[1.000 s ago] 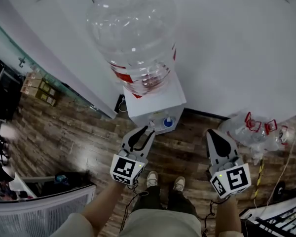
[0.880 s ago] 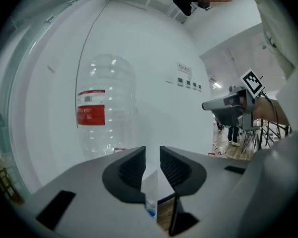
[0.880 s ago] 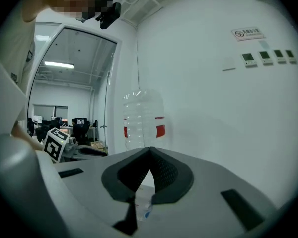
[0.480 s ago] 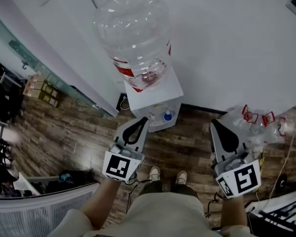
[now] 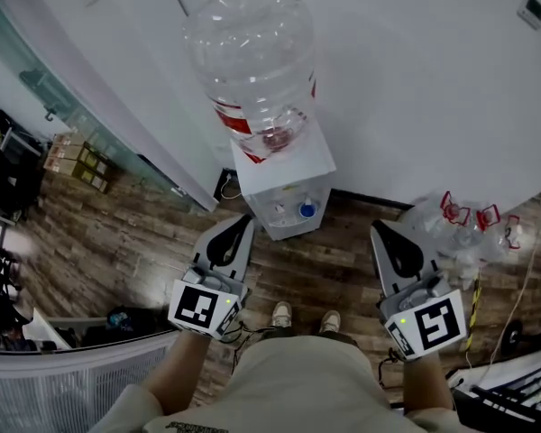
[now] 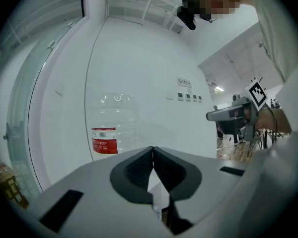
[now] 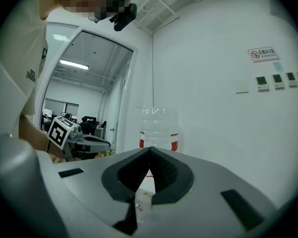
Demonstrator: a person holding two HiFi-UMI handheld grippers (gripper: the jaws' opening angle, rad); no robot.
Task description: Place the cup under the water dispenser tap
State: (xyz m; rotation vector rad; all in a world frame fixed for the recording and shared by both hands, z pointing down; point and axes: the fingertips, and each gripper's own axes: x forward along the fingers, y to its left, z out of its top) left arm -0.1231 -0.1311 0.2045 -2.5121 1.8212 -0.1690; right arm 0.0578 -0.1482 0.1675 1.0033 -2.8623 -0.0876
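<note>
With my left gripper (image 5: pixel 242 222), jaws just closed empty, and my right gripper (image 5: pixel 379 231), likewise shut, both backing off the water dispenser (image 5: pixel 284 192), I am seeing no cup anywhere; placement unconfirmed.

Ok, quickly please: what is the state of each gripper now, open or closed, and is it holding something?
Left gripper: closed, holding nothing.
Right gripper: closed, holding nothing.

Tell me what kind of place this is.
Probably an office: a water dispenser with a large bottle stands against a white wall, and desks with screens show through a glass doorway.
</note>
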